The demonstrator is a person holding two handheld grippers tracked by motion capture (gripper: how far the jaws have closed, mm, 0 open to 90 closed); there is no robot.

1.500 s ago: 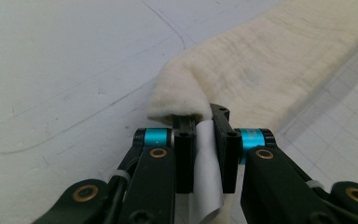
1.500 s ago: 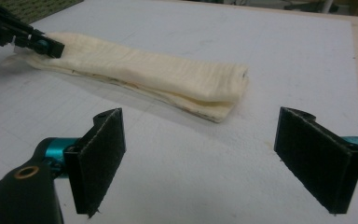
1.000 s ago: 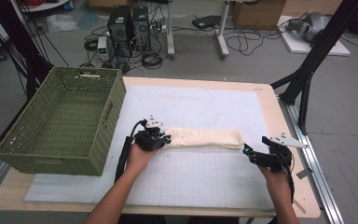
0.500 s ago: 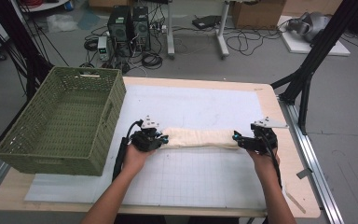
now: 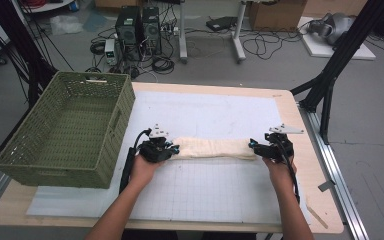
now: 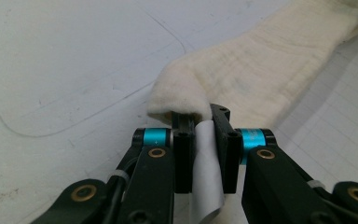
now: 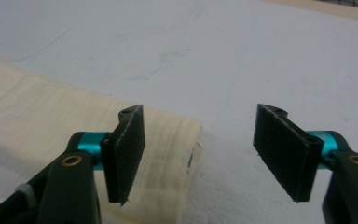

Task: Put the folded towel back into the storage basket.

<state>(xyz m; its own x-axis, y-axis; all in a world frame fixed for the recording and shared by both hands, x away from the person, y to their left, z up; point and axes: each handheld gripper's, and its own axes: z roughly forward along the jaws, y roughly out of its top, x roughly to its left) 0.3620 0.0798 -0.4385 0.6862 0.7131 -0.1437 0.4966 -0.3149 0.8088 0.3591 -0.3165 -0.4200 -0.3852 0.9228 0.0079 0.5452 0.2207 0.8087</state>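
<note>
A cream towel [image 5: 215, 148], folded into a long strip, lies across the white mat [image 5: 205, 195]. My left gripper [image 5: 172, 149] is shut on the strip's left end. In the left gripper view the jaws pinch the bunched towel edge [image 6: 179, 95], and a pale strip hangs between the left gripper's [image 6: 200, 122] jaws. My right gripper [image 5: 253, 145] stands at the towel's right end. Its jaws have just been closing. In the right gripper view they are still apart, the towel's corner [image 7: 168, 140] lies low between them, and the right gripper's [image 7: 199, 119] pads do not touch the cloth.
A green woven basket [image 5: 25, 160] stands on the table's left side, close to my left hand. A thin wooden stick [image 5: 316, 216] lies near the front right corner. Beyond the far edge are computer cases and cables on the floor.
My right gripper has moved left along the table to the towel's right end, and its jaws have narrowed. The left gripper and the towel have stayed put.
</note>
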